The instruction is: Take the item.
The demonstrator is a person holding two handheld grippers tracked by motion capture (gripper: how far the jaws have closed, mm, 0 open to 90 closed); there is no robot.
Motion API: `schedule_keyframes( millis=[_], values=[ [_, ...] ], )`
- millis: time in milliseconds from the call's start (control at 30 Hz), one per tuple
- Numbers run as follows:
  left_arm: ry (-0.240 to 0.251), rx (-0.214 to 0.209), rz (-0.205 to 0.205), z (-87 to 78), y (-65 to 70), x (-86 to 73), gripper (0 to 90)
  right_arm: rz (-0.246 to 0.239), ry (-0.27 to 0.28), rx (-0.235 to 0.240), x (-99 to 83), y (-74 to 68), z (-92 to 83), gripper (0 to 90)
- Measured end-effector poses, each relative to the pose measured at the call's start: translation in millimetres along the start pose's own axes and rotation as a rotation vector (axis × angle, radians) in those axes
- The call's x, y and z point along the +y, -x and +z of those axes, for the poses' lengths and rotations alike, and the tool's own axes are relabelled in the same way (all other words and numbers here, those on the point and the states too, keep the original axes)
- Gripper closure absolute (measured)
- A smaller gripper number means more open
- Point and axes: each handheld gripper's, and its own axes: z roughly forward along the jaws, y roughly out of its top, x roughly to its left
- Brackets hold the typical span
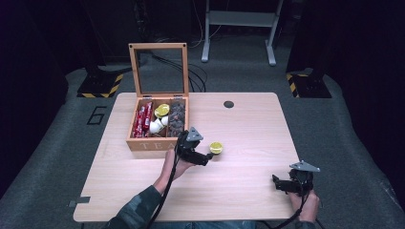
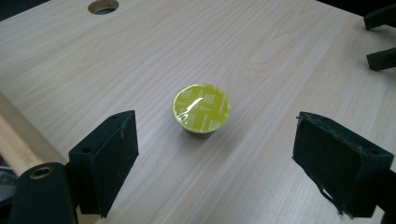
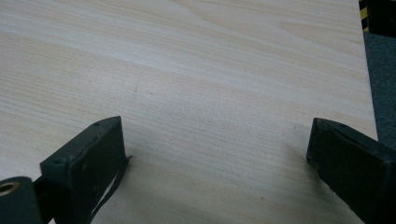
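A yellow-green foil-topped capsule (image 1: 216,148) stands upright on the wooden table (image 1: 248,138), just right of the tea box. My left gripper (image 1: 206,159) hovers near it, slightly above and to its left. In the left gripper view the capsule (image 2: 201,108) lies ahead of the jaws, beyond the open gap, untouched; the left gripper (image 2: 217,140) is open and holds nothing. My right gripper (image 1: 277,182) rests near the table's front right corner. Its jaws (image 3: 215,135) stand wide open over bare wood.
An open wooden tea box (image 1: 157,143) with its glass lid (image 1: 159,69) upright sits at the table's left. It holds red sachets (image 1: 142,120), white and dark capsules and another yellow one (image 1: 162,110). A cable hole (image 1: 229,104) lies at the back.
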Motion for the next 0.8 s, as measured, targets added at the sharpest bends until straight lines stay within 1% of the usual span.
schedule_keyframes(
  millis=[133,167,267,300,333,367,400,467,500,533,567,600,633,767,800],
  values=[
    [0.009,0.007,-0.001,-13.3,-0.9,-3.3,13.7,0.000,0.000,0.000,0.0,0.0,0.0,3.9],
    [0.009,0.007,-0.001,-13.3,-0.9,-3.3,13.7,0.000,-0.001,0.000,0.0,0.0,-0.1,3.9],
    [0.003,0.023,0.018,-23.4,-1.9,-6.0,13.8,-0.002,0.000,0.000,0.0,0.0,-0.1,3.9],
    [0.006,0.027,0.012,-26.8,-1.5,-7.7,13.8,-0.002,0.000,0.000,0.0,0.1,0.0,3.9],
    [0.009,0.031,0.019,-30.1,-2.4,-8.9,13.8,-0.002,0.000,0.000,0.0,0.0,0.0,3.9],
    [0.008,0.034,0.018,-32.8,-2.7,-9.8,13.8,-0.006,0.001,-0.002,0.0,0.1,0.2,3.9],
    [0.019,0.040,0.015,-34.6,-3.1,-11.1,13.8,-0.010,-0.003,0.000,0.0,0.4,-0.1,3.9],
    [0.013,0.048,0.019,-42.5,-5.7,-14.4,13.9,-0.004,-0.001,-0.002,-0.1,-0.1,0.0,3.9],
    [0.022,0.057,0.013,-44.2,-6.2,-16.2,13.9,-0.004,-0.001,-0.002,-0.1,-0.1,0.0,3.9],
    [0.024,0.063,0.007,-50.9,-9.1,-20.3,13.9,-0.007,-0.001,-0.002,0.1,0.1,0.1,3.9],
    [0.024,0.063,0.007,-50.9,-9.1,-20.3,13.9,-0.007,-0.001,-0.002,0.1,0.1,0.1,3.9],
    [0.027,0.081,0.002,-57.3,-11.7,-25.0,13.9,-0.002,0.000,-0.001,0.0,0.0,-0.1,3.9],
    [0.027,0.081,0.002,-57.3,-11.7,-25.0,13.9,-0.002,0.000,-0.001,0.0,0.0,-0.1,3.9],
    [0.031,0.108,-0.017,-70.5,-18.0,-36.8,14.0,-0.006,-0.004,-0.001,0.0,0.1,-0.2,3.9],
    [0.036,0.119,-0.028,-77.4,-22.0,-43.2,13.9,-0.005,0.000,-0.002,0.1,0.1,0.1,3.9]
  ],
)
